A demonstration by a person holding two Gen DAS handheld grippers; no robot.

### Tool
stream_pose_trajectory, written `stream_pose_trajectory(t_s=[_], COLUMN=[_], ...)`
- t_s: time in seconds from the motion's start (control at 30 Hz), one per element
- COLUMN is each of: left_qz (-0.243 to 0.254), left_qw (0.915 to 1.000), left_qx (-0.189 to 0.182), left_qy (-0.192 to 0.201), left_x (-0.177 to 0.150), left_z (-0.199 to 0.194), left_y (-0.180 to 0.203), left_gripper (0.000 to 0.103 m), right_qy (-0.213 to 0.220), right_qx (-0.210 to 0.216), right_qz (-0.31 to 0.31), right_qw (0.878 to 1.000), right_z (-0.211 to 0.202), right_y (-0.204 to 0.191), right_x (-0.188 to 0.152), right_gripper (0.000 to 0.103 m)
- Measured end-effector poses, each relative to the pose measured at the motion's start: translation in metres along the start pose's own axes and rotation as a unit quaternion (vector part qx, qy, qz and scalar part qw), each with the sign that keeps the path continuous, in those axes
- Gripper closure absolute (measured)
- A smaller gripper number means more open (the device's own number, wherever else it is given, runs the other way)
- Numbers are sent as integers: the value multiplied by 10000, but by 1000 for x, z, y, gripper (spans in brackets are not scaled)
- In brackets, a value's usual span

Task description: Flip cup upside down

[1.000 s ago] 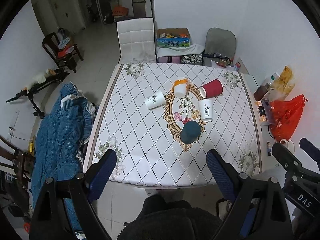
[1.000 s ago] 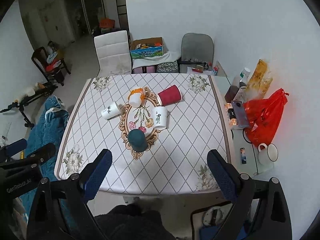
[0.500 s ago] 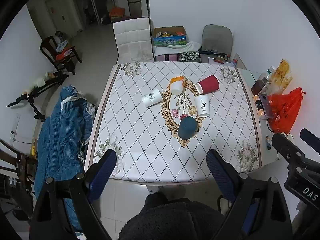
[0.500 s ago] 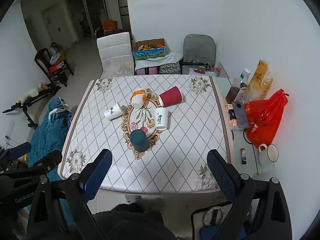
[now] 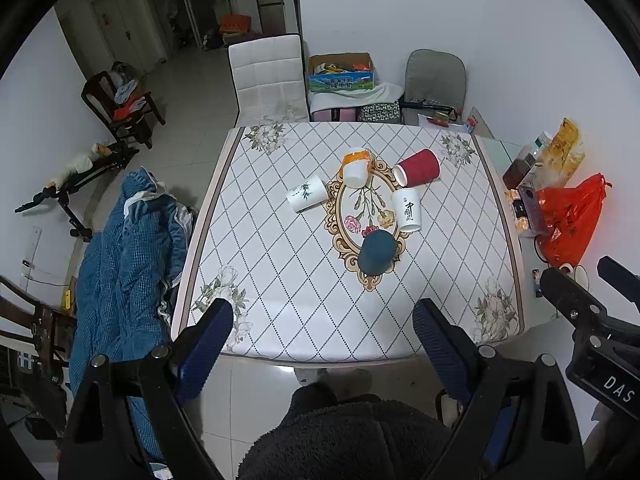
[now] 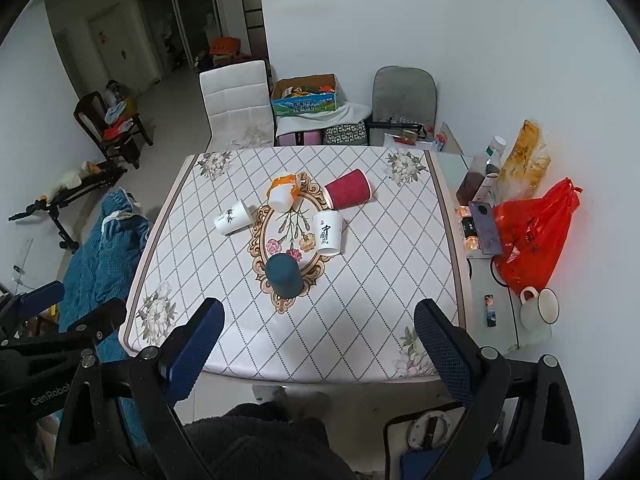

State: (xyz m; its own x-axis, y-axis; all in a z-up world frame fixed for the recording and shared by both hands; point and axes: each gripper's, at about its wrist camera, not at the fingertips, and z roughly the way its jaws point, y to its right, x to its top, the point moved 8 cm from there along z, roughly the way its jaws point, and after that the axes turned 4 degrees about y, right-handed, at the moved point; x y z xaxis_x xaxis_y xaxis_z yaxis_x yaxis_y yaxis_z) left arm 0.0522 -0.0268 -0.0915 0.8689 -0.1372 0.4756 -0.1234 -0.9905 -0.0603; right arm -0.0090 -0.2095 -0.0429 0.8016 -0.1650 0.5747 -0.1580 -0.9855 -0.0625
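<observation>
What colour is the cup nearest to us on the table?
Dark teal blue all over; the cup shows best in the right wrist view.

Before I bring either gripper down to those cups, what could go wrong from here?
The cups are clustered: reaching the white calligraphy cup could knock the red cup or teal cup beside it. The cups lying on their sides, like the bamboo-print cup, may roll if nudged. Both grippers, left and right, are open and well short of the table.
</observation>
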Motion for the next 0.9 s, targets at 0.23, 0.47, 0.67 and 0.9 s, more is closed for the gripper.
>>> stream_pose_trajectory(t_s=[0.23,0.47,0.67,0.9], left_qz=[-36,-53,-44,-58], left_qw=[10000,10000,9999,9999], left_qx=[-11,-1,13,21], left_qy=[5,59,95,93], left_x=[-3,-4,-2,-2], left_z=[-2,-8,-12,-12], left_y=[-3,-9,-12,-12], left_gripper=[11,11,11,11], right_qy=[-10,-27,-32,-14], right_qx=[20,56,56,43], right_qz=[-65,-71,-27,-36], right_qw=[10000,10000,10000,10000], right_z=[-2,-4,-7,-8], right_y=[-3,-7,-9,-9], right_x=[-4,-9,-14,-15], right_gripper=[5,5,5,5])
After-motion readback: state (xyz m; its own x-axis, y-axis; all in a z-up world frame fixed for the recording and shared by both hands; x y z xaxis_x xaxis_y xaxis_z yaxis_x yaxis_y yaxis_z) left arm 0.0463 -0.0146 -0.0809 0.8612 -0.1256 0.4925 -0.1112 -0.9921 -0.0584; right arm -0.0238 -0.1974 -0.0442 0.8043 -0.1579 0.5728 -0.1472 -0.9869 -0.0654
